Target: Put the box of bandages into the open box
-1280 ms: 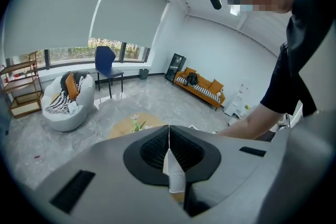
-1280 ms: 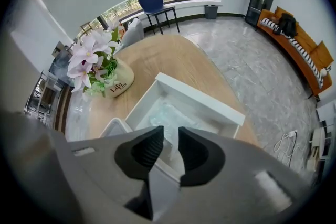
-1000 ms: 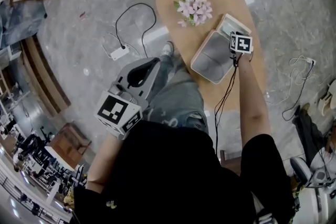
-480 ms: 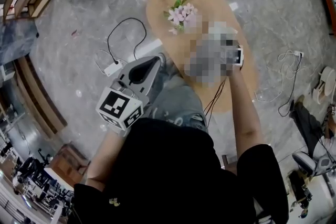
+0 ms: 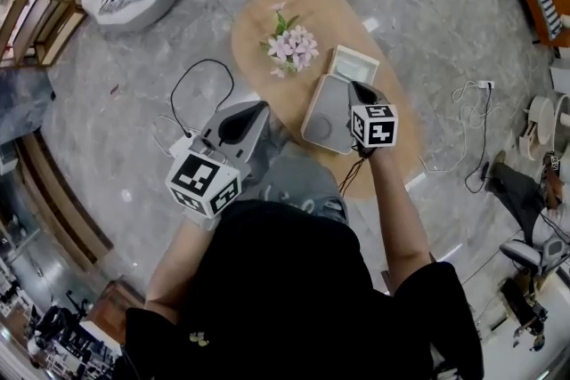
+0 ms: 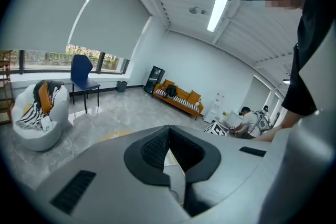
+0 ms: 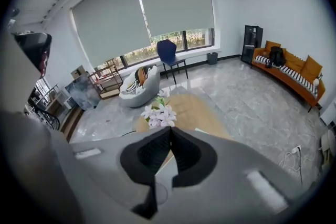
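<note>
One flower bunch point(image 5: 289, 49) beside the open box point(image 5: 322, 107), right gripper point(image 7: 169, 132) over it

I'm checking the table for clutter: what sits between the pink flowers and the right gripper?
The open box lies between the flowers and the right gripper, on the wooden table; the head view shows it.

We see the open box point(image 5: 328, 102) — pale, squarish, rounded corners — sitting flat mid-way along the oval wooden table point(image 5: 254, 22). Its lid point(image 5: 354, 65) is tipped back on the far side. Interior reads plain grey — we can't tell the contents.
</note>
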### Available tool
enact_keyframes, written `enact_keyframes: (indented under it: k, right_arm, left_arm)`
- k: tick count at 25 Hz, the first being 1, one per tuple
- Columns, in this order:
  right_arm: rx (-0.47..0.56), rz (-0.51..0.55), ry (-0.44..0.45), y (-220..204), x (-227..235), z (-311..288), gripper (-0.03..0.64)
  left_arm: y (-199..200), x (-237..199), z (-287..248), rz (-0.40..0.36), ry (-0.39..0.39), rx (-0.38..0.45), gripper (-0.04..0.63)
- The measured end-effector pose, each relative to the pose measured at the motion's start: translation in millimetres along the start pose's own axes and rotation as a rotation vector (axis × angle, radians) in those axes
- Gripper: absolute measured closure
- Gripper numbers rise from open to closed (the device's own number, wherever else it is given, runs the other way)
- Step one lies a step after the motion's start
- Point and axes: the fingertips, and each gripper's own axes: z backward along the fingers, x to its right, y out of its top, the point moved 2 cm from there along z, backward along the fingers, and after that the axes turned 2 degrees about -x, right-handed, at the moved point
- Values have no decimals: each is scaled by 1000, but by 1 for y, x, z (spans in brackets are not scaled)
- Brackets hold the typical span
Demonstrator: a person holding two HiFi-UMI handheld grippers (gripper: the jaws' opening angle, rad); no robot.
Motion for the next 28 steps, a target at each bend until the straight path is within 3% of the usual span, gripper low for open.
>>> enact_keyframes:
  k: [6, 28]
  right_arm:
    - [111, 0, 4, 33, -28, 50, 617]
    - [531, 149, -66, 153, -110, 246, 617]
  left_arm:
    - [20, -2, -5, -24, -48, 22, 584]
    - [96, 28, 4, -164, -253, 125, 584]
